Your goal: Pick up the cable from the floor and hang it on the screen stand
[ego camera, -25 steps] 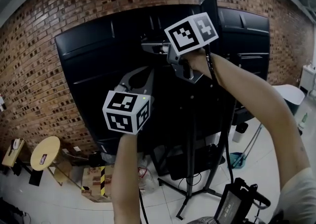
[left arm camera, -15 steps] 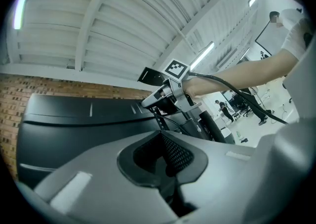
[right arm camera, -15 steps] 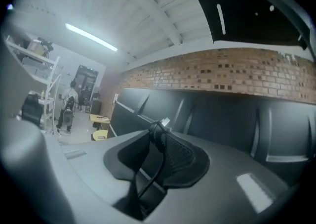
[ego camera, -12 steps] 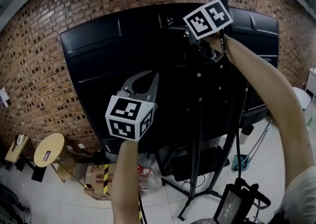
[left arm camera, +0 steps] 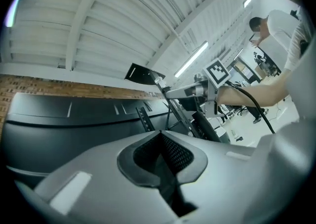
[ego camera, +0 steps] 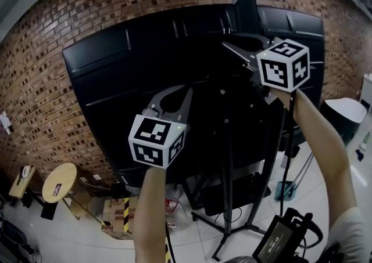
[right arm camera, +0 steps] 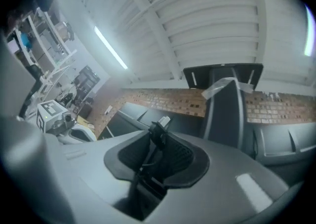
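The screen shows its back, a wide, gently curved shell of smooth matte black plastic with shallow moulded ribs. It is carried on a black metal stand whose thin post rises above the screen's top edge and whose splayed legs spread below it. The right gripper, of pale grey moulded plastic, is raised against the upper right of the screen's back. Its dark, mesh-textured pads are clenched on the cable, a thin black cord whose small blocky plug pokes out just past the tips. From the hand the cable drops straight down across the right side of the screen. The left gripper is held in front of the screen's middle, lower than the right, with its jaws pressed together on nothing. Behind the screen is a rough red-brick wall, below it a glossy white tiled floor, and off its lower left a small round wooden table. Overhead runs a white ribbed ceiling with a strip light.
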### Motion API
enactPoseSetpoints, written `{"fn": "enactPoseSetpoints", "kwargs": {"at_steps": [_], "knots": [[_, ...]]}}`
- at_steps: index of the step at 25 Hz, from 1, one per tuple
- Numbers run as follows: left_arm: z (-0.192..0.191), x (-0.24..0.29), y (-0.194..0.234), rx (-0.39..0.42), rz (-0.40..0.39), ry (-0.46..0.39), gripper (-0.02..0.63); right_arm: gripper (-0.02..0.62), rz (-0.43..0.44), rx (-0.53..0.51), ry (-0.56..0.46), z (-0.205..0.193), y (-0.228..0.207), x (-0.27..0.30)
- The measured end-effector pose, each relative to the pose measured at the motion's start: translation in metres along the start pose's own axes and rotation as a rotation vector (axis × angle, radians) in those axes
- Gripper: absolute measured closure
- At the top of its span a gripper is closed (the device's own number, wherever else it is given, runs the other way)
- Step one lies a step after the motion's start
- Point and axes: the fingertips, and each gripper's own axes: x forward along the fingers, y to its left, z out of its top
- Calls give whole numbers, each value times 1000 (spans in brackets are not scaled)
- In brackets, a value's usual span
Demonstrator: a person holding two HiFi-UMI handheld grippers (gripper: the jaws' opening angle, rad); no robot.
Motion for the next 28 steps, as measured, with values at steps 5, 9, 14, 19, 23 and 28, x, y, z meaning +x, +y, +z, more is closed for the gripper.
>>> {"fn": "enactPoseSetpoints", "kwargs": {"at_steps": [5,9,14,19,23,28], "knots": [[5,9,-9,35,-16,0,587,501,-91,46,-108,-30,-13,-24],[7,16,-21,113,-19,24,586,517,-130,-20,-111,-41,-14,-34],[2,36,-38,226,-50,91,586,525,-151,-65,-83,-49,-18,-32],[-1,44,-36,177,-60,89,586,530,-158,2,-55,-59,-22,-24],[1,43,-37,141,-58,77,587,539,-166,18,-31,-71,-25,-31],[-5,46,-33,144,-48,101,586,546,-196,58,-21,-90,-27,-43]]}}
